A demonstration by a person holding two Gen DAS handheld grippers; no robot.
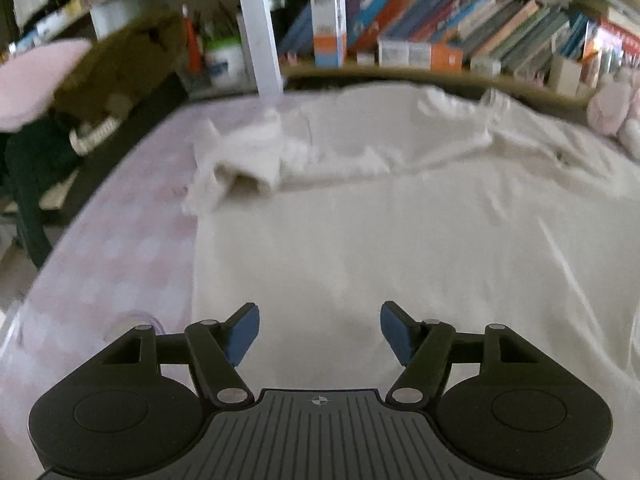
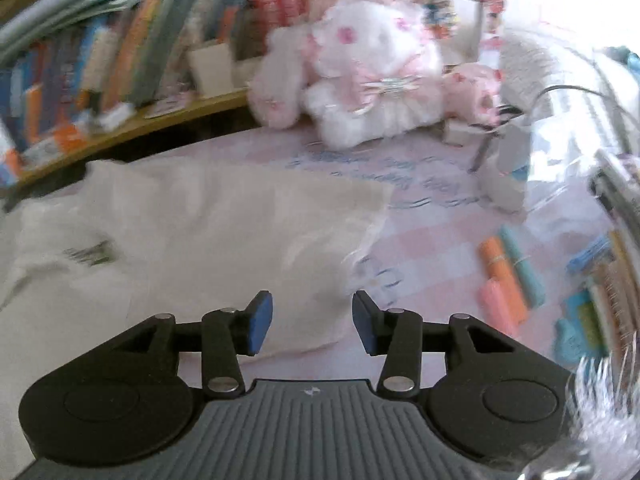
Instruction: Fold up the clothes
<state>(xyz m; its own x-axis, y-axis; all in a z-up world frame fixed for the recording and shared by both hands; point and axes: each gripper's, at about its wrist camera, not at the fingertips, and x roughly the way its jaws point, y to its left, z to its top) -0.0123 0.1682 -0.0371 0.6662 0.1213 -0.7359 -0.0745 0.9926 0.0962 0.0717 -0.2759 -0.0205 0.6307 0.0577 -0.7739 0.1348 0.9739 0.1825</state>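
Left wrist view: the left gripper (image 1: 320,334), black with blue pads, hovers with its jaws spread wide and empty above a white cotton garment (image 1: 400,220) laid flat on a pale pink checked cloth-covered surface (image 1: 120,240). One short sleeve (image 1: 236,164) lies bunched at the garment's far left, its cuff opening facing the camera. A small dark mark (image 1: 560,157) shows on the fabric toward the far right. Behind the surface runs a wooden shelf (image 1: 400,76) packed with leaning coloured books (image 1: 460,16) and small white-and-orange boxes (image 1: 330,24); a white upright post (image 1: 256,24) rises at the surface's far edge. A brown plush toy (image 1: 120,64) sits off the left edge, and a pink plush toy (image 1: 616,108) at the far right.

Right wrist view: the right gripper (image 2: 313,326) likewise stands released, holding nothing, poised over the garment's right edge, where white fabric meets the pink checked cloth. A white-and-pink plush rabbit (image 2: 360,68) sits at the back against the bookshelf. Orange, pink and teal marker pens (image 2: 512,276) lie together on the cloth to the right, well apart from the garment. Stacked books (image 2: 604,280) crowd the right edge. Both views are motion-blurred, so finer detail cannot be made out.
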